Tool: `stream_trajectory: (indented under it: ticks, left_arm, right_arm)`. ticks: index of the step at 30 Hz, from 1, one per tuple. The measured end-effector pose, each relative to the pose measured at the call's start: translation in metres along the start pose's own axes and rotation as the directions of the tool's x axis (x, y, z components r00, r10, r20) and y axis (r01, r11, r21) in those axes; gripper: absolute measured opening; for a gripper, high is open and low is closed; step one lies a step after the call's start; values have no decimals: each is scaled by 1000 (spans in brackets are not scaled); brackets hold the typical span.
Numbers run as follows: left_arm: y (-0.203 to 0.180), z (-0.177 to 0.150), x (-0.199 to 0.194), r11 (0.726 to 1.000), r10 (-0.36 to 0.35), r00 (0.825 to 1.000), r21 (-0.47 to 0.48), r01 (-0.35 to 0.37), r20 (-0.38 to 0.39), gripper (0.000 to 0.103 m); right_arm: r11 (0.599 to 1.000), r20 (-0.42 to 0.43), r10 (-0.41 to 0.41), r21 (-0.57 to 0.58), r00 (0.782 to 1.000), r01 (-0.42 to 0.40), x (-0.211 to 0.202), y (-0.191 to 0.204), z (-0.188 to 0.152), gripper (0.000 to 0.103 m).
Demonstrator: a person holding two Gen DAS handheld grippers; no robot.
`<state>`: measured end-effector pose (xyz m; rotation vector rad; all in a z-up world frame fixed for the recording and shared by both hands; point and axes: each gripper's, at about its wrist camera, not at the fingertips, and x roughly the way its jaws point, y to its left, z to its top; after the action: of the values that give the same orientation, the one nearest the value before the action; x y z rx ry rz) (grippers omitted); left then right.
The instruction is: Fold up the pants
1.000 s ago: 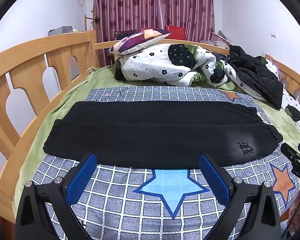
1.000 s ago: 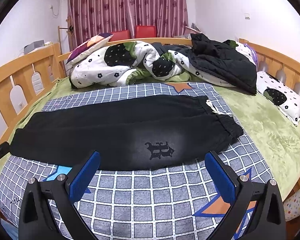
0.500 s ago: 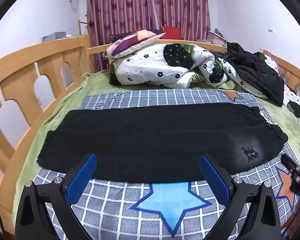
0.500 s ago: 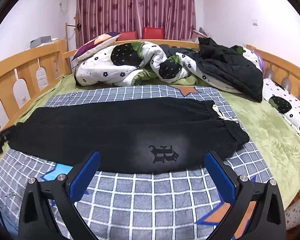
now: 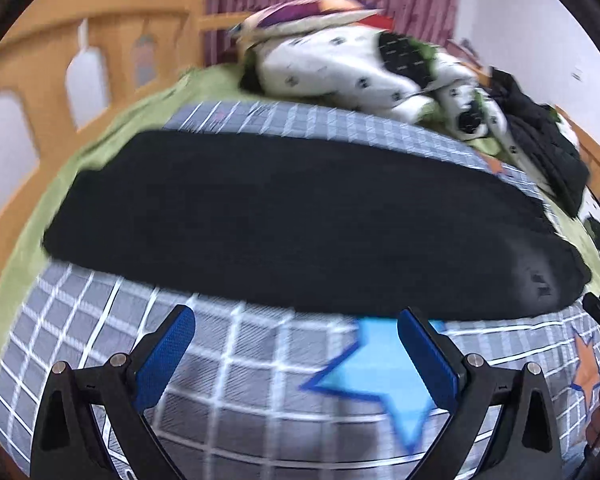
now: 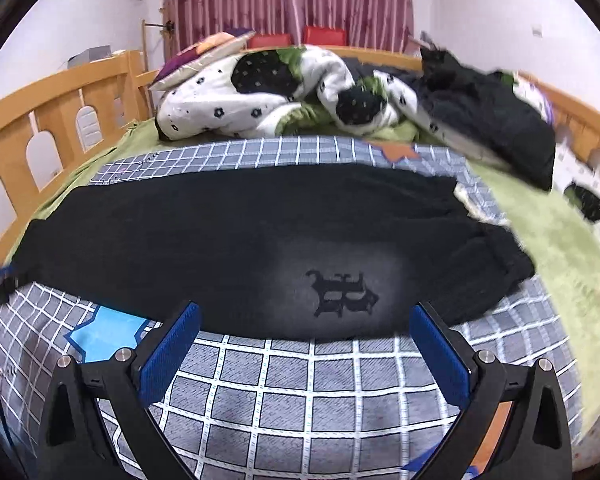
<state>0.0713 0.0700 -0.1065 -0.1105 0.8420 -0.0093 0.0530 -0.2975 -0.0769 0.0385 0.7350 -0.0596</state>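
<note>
Hovering both spread, empty hand-held grippers near the black pants (image 6: 236, 240).
Left hand-held gripper (image 5: 296, 344) and right hand-held gripper (image 6: 306, 336) risk pinching the checked blanket (image 6: 300, 392) beneath, dragging it into the fold.

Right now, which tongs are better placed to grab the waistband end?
Right tongs: open, facing the logo near the pants' waistband. Left tongs, also open, face mid-leg.

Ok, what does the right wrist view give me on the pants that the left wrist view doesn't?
Right wrist only: the emblem sharp, and the gathered waistband end beside the green blanket.
Left wrist only: the cuff end, though blurred.
Both: the black pants lying flat across the checked cover, and open, empty jaws short of the near edge.
</note>
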Motion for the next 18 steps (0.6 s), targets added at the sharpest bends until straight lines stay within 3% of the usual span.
stream_trajectory:
  ticks: [4, 9, 14, 16, 18]
  left_arm:
    - [54, -17, 27, 989, -43, 998, -140, 37, -38, 96]
    - [98, -21, 66, 943, -123, 989, -320, 93, -77, 79]
    - [103, -10, 87, 904, -150, 988, -409, 123, -34, 74]
    - [103, 0, 97, 888, -150, 989, -441, 131, -9, 57]
    - [107, 8, 104, 884, -112, 994, -459, 91, -18, 15]
  right_arm:
    - [996, -100, -11, 87, 995, 20, 35, -19, -20, 74]
    - [979, -124, -4, 202, 992, 29, 56, -48, -33, 71]
    - [945, -169, 56, 327, 984, 3, 91, -77, -37, 68]
    - [919, -171, 87, 393, 981, -13, 110, -87, -38, 68]
    - [903, -143, 80, 430, 987, -11, 118, -90, -35, 61]
